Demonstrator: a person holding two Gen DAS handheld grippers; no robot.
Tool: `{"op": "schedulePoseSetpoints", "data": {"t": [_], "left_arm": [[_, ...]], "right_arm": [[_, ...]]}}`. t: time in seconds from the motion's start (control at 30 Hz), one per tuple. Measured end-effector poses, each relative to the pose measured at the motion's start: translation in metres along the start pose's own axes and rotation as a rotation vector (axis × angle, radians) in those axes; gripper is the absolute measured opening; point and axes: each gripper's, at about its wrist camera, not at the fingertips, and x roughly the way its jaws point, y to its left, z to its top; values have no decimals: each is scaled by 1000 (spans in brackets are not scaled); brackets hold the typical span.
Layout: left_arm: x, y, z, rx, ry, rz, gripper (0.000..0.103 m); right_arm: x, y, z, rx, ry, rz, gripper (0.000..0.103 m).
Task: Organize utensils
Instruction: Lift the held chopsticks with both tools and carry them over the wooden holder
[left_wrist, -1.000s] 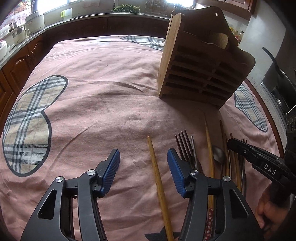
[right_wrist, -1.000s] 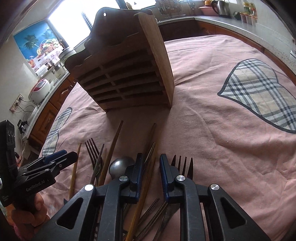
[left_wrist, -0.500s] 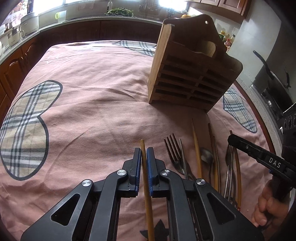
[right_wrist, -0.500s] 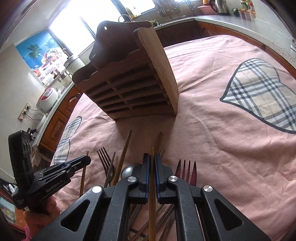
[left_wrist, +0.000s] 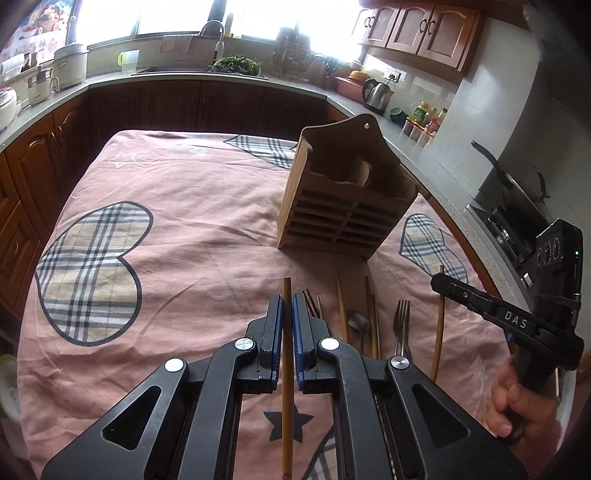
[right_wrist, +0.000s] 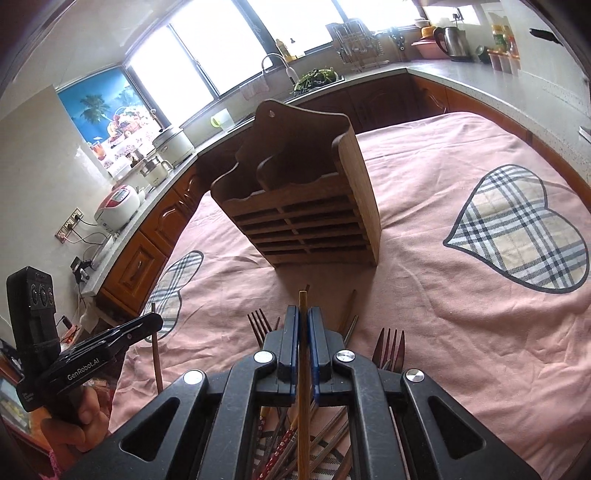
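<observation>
On the pink tablecloth (left_wrist: 207, 229), a wooden utensil holder (left_wrist: 343, 206) stands upright and serves as the reference point for all positions below. Its slatted front faces both cameras, and an internal divider splits its open top into two compartments. Both compartments appear empty as far as the views show.

Left gripper (left_wrist: 287, 306): clenched on a single wooden chopstick (left_wrist: 286, 354). The blue pads press against the chopstick from both sides. The chopstick runs lengthwise between the jaws, and its tip projects past the fingertips toward the holder, short of the holder's base.

Right gripper (right_wrist: 303, 317): clenched on a second wooden chopstick (right_wrist: 303, 387). The shaft lies along the gripper axis, and the tip projects past the pads toward the holder's front face without touching it. A hand (left_wrist: 517, 402) grasps the handle of this gripper, seen at the right edge of the left wrist view.

Remaining utensils lie on the cloth in front of the holder, on the near side:
- a metal fork (left_wrist: 402, 325)
- a metal spoon (left_wrist: 358, 321)
- further loose chopsticks (left_wrist: 341, 299), roughly parallel, tips toward the holder
- a second fork (right_wrist: 389, 347), just right of the right gripper

Plaid heart patches (right_wrist: 517, 229) on the cloth lie to either side of the holder. A kitchen counter (left_wrist: 177, 75) with a sink and an electric kettle (left_wrist: 376, 94) runs behind the holder.
</observation>
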Motion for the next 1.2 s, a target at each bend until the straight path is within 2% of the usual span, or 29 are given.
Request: {"op": "schedulePoseSetpoints", "data": {"t": [0.23, 0.83, 1.03, 1.2], "left_arm": [[-31, -8, 0, 19, -61, -15, 5], [-82, -18, 1, 41, -190, -46, 5], [-94, -20, 11, 37, -251, -52, 5], [-100, -24, 33, 38, -302, -62, 5]], "right_arm": [[-24, 11, 2, -30, -45, 7, 5], [-78, 31, 8, -82, -146, 24, 5], [-95, 36, 19, -88, -227, 18, 5], [-102, 40, 38, -104, -309, 0, 5]]}}
